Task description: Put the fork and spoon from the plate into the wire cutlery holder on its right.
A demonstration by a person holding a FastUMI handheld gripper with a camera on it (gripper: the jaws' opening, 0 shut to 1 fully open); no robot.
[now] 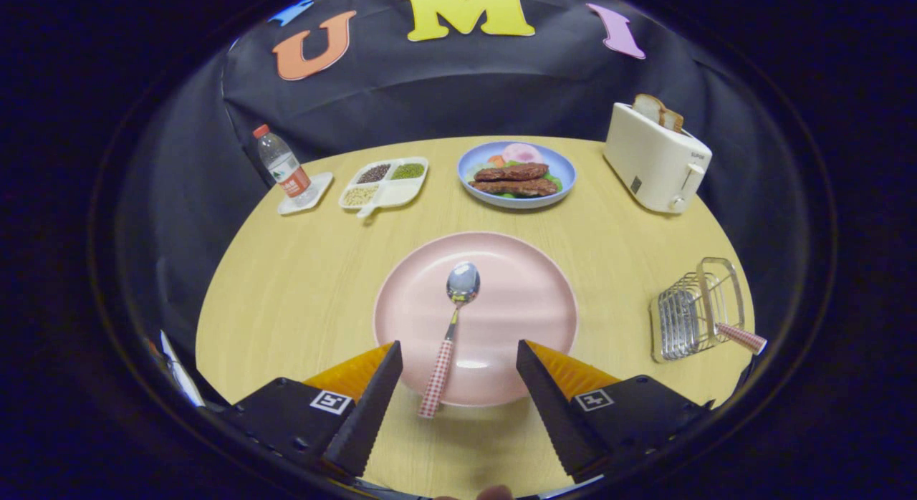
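Table (301,292), round, pale wood, carries everything. Pink plate (501,314) sits at its centre, directly ahead of the gripper (458,371). Toaster (655,163) at far right holds bread slices; blue plate of food (566,174) and divided tray (401,192) lie beyond the pink plate; a water bottle (283,167) stands on a coaster at far left.

Wire cutlery holder (691,310) lies right of the pink plate, well apart from it. A checked handle (741,337) already juts from it, judged to be the fork's. Spoon (451,335) remains on the pink plate, bowl away, checked handle overhanging the near rim and pointing back between the fingers.

Gripper fingers are spread wide, empty, flanking the spoon handle without touching it.

Step in hand, as judged: grasp spoon. Advise lowering straight down, centring the handle between the fingers, closing on the overhanging handle end where there is clearance beneath. Risk: the thin handle may roll or slip if pinched off-centre.
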